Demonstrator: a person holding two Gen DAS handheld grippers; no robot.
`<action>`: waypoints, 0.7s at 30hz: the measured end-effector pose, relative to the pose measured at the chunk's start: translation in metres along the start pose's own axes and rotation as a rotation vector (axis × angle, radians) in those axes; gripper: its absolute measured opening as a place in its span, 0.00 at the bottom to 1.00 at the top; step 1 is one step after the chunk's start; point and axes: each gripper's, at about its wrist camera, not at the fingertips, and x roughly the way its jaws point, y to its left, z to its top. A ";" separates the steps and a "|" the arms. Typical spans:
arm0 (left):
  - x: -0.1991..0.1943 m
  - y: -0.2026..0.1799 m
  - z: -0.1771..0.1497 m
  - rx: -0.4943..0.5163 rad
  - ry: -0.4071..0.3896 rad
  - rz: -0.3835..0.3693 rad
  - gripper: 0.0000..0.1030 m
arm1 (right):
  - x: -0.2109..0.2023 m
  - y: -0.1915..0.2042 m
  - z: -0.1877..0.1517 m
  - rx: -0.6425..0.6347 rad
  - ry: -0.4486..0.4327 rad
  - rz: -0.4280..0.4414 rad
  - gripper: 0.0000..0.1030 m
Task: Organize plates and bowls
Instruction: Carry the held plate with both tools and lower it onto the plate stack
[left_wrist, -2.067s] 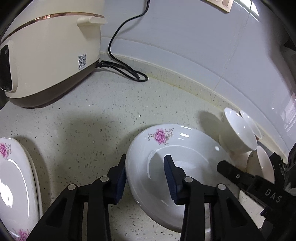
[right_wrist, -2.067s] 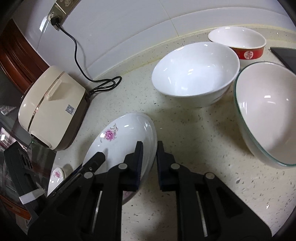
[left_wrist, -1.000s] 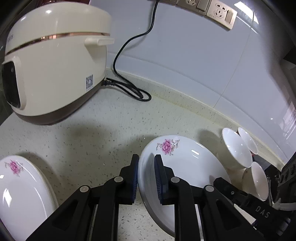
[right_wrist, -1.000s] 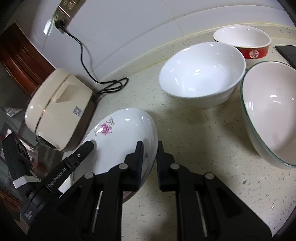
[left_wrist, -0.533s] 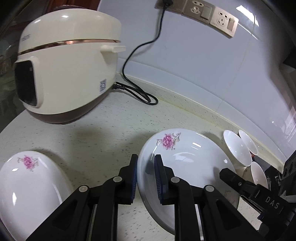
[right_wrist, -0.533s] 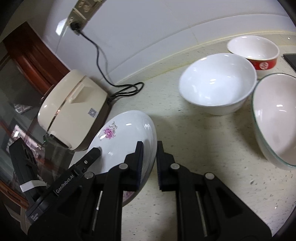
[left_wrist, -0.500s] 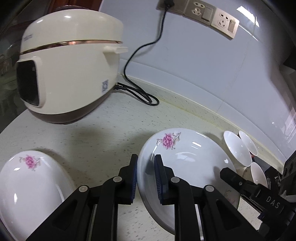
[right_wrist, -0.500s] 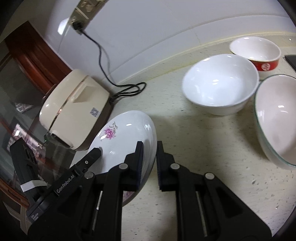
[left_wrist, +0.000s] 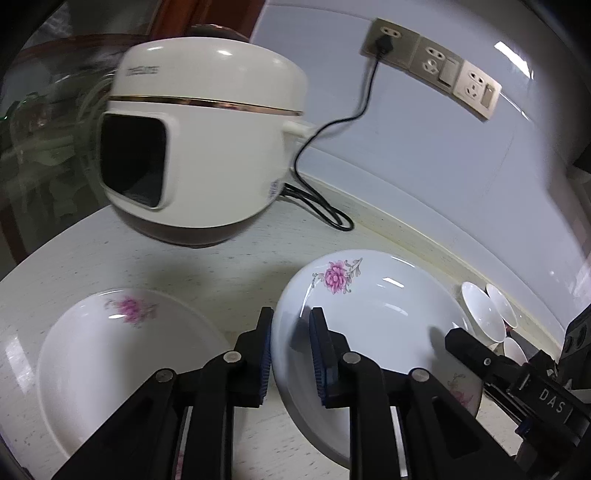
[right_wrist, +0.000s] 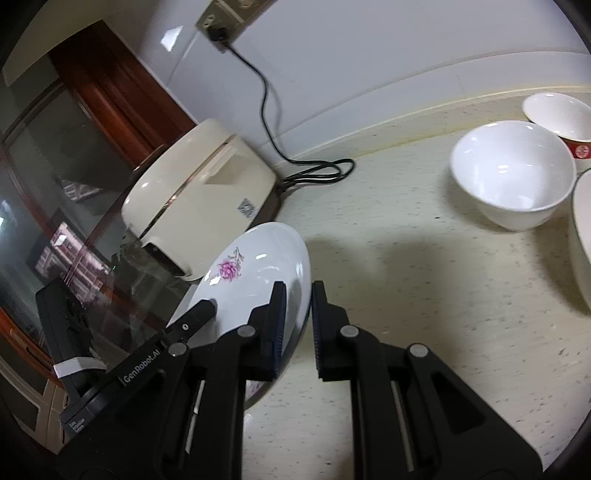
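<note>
Left wrist view: two white pink-flowered plates. The left gripper (left_wrist: 290, 354), jaws opening, and the nearly closed right gripper (right_wrist: 298, 325) pinch the held plate (left_wrist: 369, 306) aloft at four o'clock of the second plate (left_wrist: 110, 354), which lies on the counter (left_wrist: 229, 266).

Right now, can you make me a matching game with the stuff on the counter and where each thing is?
Things:
1. held plate
2. second plate
3. rice cooker
4. red bowl

Places:
A. lying flat on the counter
B. plugged into the wall
C. clamped at its rim by both grippers
D. by the wall behind the white bowl

Pairs: 1-C, 2-A, 3-B, 4-D
</note>
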 end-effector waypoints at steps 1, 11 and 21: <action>-0.003 0.003 0.000 -0.004 -0.005 0.007 0.20 | 0.000 0.003 -0.001 -0.009 -0.001 0.005 0.16; -0.031 0.035 -0.002 -0.049 -0.051 0.049 0.22 | 0.010 0.034 -0.018 -0.077 0.020 0.076 0.17; -0.035 0.052 -0.009 -0.055 -0.052 0.078 0.25 | 0.018 0.047 -0.027 -0.098 0.030 0.101 0.17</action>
